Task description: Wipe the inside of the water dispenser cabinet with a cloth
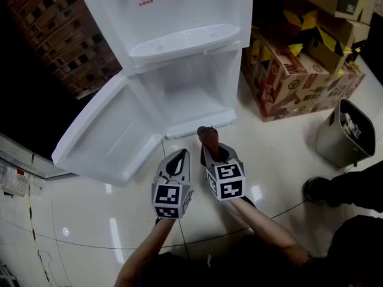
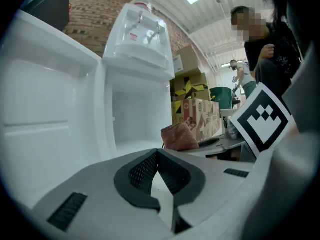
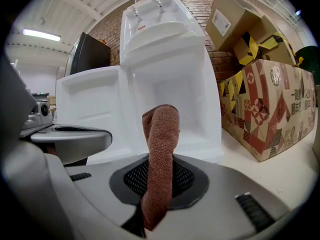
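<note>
The brown cloth (image 3: 160,144) stands folded upright, clamped between the jaws of the right hand-held gripper (image 1: 210,151). It is just short of the open water dispenser cabinet (image 1: 191,85) at its 12 o'clock. Beside it at 9 o'clock, the left hand-held gripper (image 2: 158,153) is clenched on nothing. The cabinet door (image 1: 111,139) lies open at 10 o'clock, and cardboard boxes (image 1: 299,79) sit at 2 o'clock.

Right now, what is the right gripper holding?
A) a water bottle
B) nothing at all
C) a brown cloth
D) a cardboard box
C: in the right gripper view, the right gripper has its jaws shut on the brown cloth, which sticks up from between them.
</note>
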Demonstrator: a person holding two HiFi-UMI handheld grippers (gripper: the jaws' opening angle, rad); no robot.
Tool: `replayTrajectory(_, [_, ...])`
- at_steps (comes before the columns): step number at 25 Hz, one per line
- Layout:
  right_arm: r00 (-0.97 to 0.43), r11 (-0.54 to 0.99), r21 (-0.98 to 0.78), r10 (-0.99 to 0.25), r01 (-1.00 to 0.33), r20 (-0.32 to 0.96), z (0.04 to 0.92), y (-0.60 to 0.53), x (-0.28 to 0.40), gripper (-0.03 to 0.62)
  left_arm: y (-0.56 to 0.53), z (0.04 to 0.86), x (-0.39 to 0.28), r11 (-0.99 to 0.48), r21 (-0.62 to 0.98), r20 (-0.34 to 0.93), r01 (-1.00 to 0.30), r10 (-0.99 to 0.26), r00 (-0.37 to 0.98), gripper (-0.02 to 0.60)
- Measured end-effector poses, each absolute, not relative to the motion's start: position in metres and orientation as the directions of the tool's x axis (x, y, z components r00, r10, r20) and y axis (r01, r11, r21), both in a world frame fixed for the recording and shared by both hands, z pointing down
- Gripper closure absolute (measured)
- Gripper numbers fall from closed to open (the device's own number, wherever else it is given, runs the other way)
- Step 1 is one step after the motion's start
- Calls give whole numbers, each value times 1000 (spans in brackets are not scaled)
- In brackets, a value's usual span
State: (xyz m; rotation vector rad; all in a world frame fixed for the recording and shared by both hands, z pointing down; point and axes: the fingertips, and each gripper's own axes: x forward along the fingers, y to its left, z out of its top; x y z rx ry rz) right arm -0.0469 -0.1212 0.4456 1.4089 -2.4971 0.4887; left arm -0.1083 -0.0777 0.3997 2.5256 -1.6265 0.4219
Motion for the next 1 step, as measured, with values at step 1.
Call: replayTrajectory(1, [-510, 481, -175, -782, -859, 358, 445, -121, -47, 523, -78, 400, -108, -423, -58, 289, -904, -874, 390, 606])
